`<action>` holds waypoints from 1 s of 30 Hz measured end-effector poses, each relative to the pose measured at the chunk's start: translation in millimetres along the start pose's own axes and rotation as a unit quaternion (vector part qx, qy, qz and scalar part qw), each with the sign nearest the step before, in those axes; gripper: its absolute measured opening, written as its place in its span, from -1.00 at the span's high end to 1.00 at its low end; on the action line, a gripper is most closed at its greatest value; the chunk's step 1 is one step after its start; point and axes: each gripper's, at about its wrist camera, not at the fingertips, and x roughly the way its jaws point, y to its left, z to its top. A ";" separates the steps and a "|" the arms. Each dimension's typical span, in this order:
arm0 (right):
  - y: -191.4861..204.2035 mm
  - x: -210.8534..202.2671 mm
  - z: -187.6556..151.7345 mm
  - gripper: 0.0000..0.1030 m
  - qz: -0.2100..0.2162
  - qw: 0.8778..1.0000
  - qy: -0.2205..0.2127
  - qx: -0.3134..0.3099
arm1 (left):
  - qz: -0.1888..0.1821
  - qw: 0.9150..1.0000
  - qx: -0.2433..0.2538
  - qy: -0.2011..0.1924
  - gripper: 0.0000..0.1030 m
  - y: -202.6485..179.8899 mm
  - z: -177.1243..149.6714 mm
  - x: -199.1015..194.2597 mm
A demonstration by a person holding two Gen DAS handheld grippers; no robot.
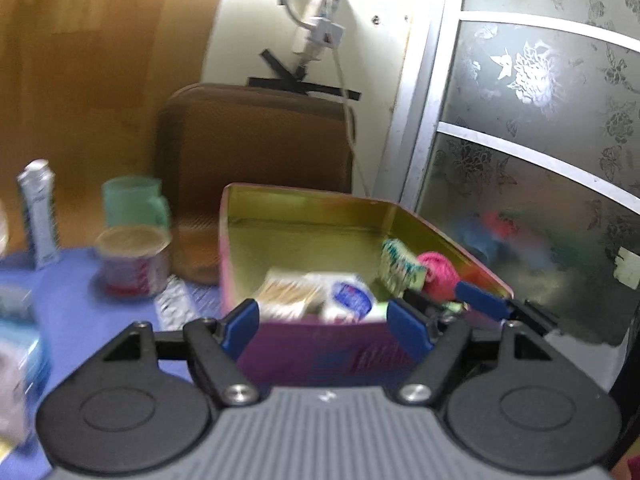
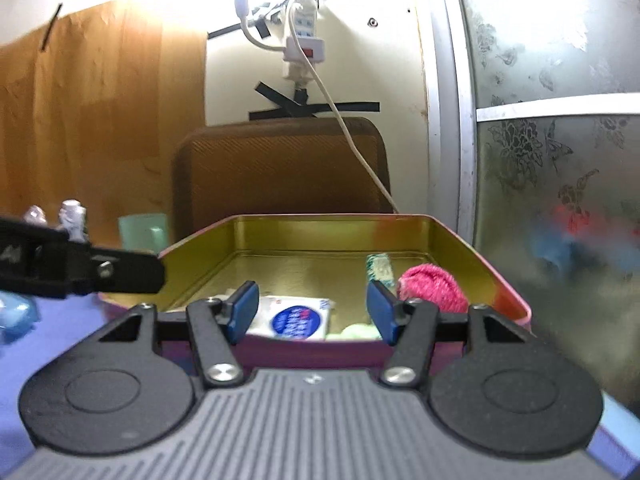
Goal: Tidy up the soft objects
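Left wrist view puts my left tool [image 1: 324, 322] nearest, fingers spread with nothing between the pads, hanging just before the near wall of the tin box [image 1: 320, 354]; I judge both tools stand spread because the soft things already lie inside and neither has anything to carry; my right tool [image 2: 314, 308] is likewise spread and empty at the same near wall. The box stands on the blue table [image 1: 96, 320] with no lid on it, so things can be dropped in from above. Inside I count five things: one packet of cotton swabs [image 1: 290, 294], one white packet with a blue label [image 2: 294, 318], one pale green soft piece [image 2: 356, 332], one teal-and-white sponge [image 2: 380, 266] and one pink ball of yarn [image 2: 434, 286]. Further left I count one can [image 1: 134, 260], one green cup [image 1: 134, 200] and one white tube [image 1: 38, 212], apparently left out as hard things; behind stands one brown case [image 1: 256, 144].
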 end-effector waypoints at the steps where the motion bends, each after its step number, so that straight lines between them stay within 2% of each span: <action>1: 3.6 -5.0 -0.9 -0.21 0.003 1.000 -0.002 0.002 | 0.005 1.000 -0.003 0.002 -0.41 7.3 -6.8 -8.2; 7: 29.4 -25.0 -5.9 -0.21 0.035 0.999 0.004 0.003 | 0.060 0.998 -0.028 0.024 -0.41 54.8 -46.0 -50.2; 12: 68.8 -29.3 -10.6 -0.20 0.097 0.995 0.033 -0.023 | 0.114 0.991 -0.056 0.036 -0.41 98.5 -68.5 -81.1; 15: 96.0 -27.3 -12.0 -0.19 0.152 0.986 0.058 -0.042 | 0.150 0.986 -0.075 0.020 -0.41 124.8 -73.4 -99.5; 20: 141.1 -3.1 -4.0 -0.18 0.250 0.960 0.119 -0.028 | 0.217 0.970 -0.106 -0.016 -0.39 160.5 -82.3 -121.8; 22: 158.2 10.8 0.5 -0.18 0.274 0.952 0.135 -0.016 | 0.199 0.969 -0.143 -0.032 -0.36 171.8 -84.5 -128.1; 24: 176.3 31.8 6.1 -0.18 0.291 0.944 0.156 0.001 | 0.192 0.968 -0.152 -0.059 -0.36 175.2 -86.0 -134.1; 26: 192.0 55.3 8.2 -0.15 0.302 0.934 0.187 0.027 | 0.188 0.968 -0.153 -0.065 -0.36 175.1 -87.0 -136.2; 28: 202.8 72.4 6.4 -0.03 0.315 0.923 0.216 0.051 | 0.181 0.969 -0.152 -0.071 -0.39 174.7 -87.8 -138.9; 29: 208.4 80.9 4.7 0.33 0.320 0.916 0.232 0.062 | 0.180 0.969 -0.153 -0.072 -0.39 174.6 -88.1 -139.3; 30: 211.8 86.6 2.6 0.53 0.324 0.910 0.248 0.072 | 0.179 0.969 -0.154 -0.072 -0.39 174.6 -88.3 -139.8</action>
